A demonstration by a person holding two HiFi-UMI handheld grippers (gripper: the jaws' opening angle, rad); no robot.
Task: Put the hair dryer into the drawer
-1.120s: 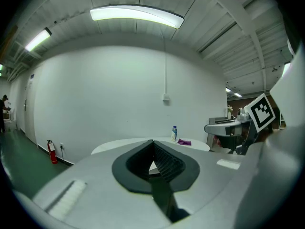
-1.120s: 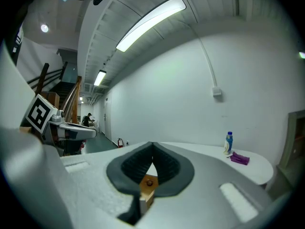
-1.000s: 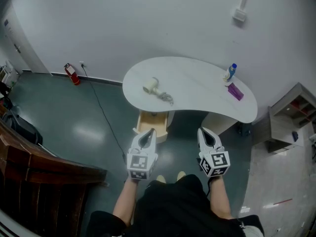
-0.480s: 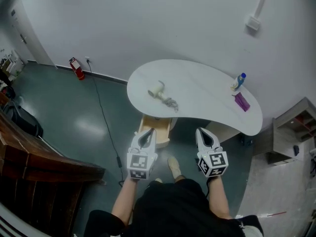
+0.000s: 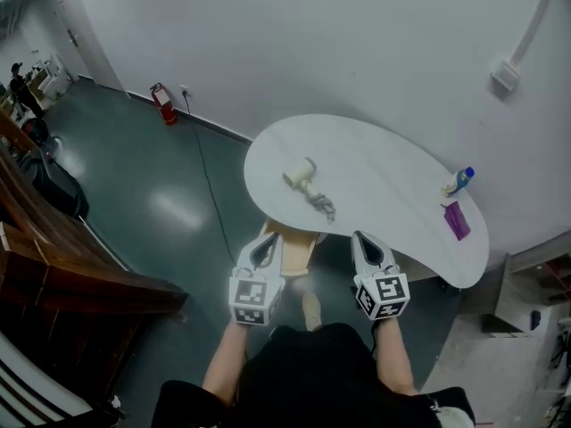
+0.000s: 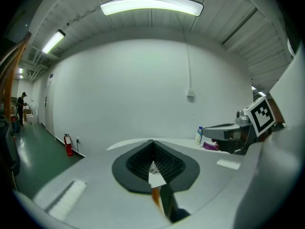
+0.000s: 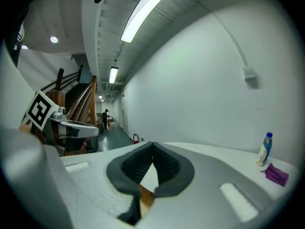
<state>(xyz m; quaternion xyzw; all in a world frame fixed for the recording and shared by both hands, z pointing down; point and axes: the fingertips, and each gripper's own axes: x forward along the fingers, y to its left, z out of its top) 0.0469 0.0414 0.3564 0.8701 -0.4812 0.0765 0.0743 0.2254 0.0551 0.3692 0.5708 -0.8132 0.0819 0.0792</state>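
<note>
Seen from above, a person stands short of a white, bean-shaped bench (image 5: 384, 163), with a two-fingered gripper in each hand. The hair dryer (image 5: 302, 175) lies on its side on the left part of the bench, with its cord (image 5: 323, 207) bunched just beside it toward the near edge. A light wooden drawer (image 5: 290, 246) sticks out from under that edge, below the dryer; it seems to be pulled open. A small bottle (image 5: 459, 182) and a purple item (image 5: 456, 220) sit at the far right of the bench, well apart from the dryer.

What could go wrong, as a judgement: both sets of fingers are together, so a reach made without parting them first would knock the dryer rather than take it. The rounded body may slip from a narrow hold. The loose cord could catch on the bench edge or hang over the drawer front and stop it closing.

The left gripper (image 5: 265, 246) and right gripper (image 5: 365, 243) are held side by side in front of the body, forearms stretched forward. Both point toward the bench and tip slightly down, marker cubes upward. Each gripper's own view shows its dark fingers (image 6: 138, 163) pressed together with nothing between them. Both are empty and well short of the dryer.
</note>
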